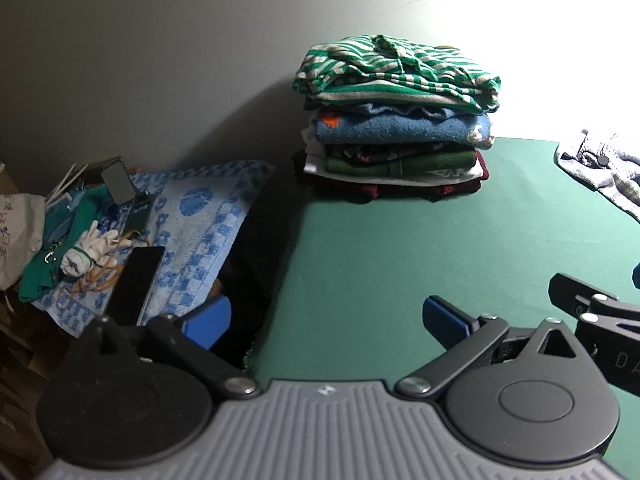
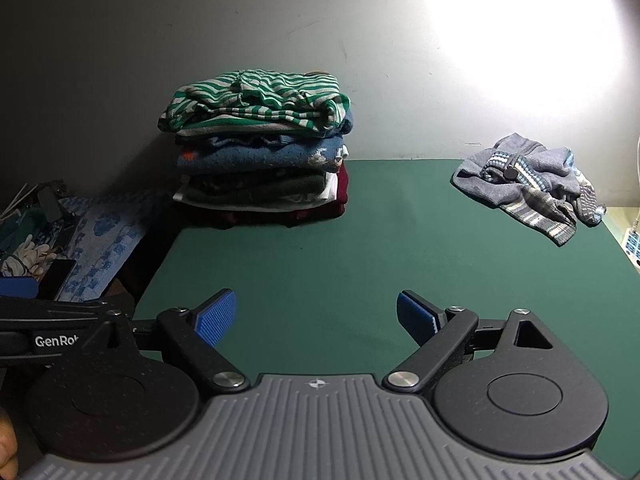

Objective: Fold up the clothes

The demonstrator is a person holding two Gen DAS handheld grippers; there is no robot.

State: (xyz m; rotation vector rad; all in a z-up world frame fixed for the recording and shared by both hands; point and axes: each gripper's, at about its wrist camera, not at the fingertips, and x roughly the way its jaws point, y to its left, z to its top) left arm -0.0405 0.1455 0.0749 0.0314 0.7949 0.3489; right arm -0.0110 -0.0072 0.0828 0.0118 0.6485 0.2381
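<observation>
Across a green table [image 2: 320, 248], stack of folded clothes [image 2: 260, 148] at the far left by the wall, crumpled grey striped garment [image 2: 532, 188] far right, left gripper [image 1: 324, 320] and right gripper [image 2: 316, 316] side by side, level, low over the near edge, both spread wide, empty

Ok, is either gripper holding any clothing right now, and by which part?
Nothing is held. The left gripper and right gripper are both open over bare green mat; the crumpled grey garment lies untouched.
</observation>
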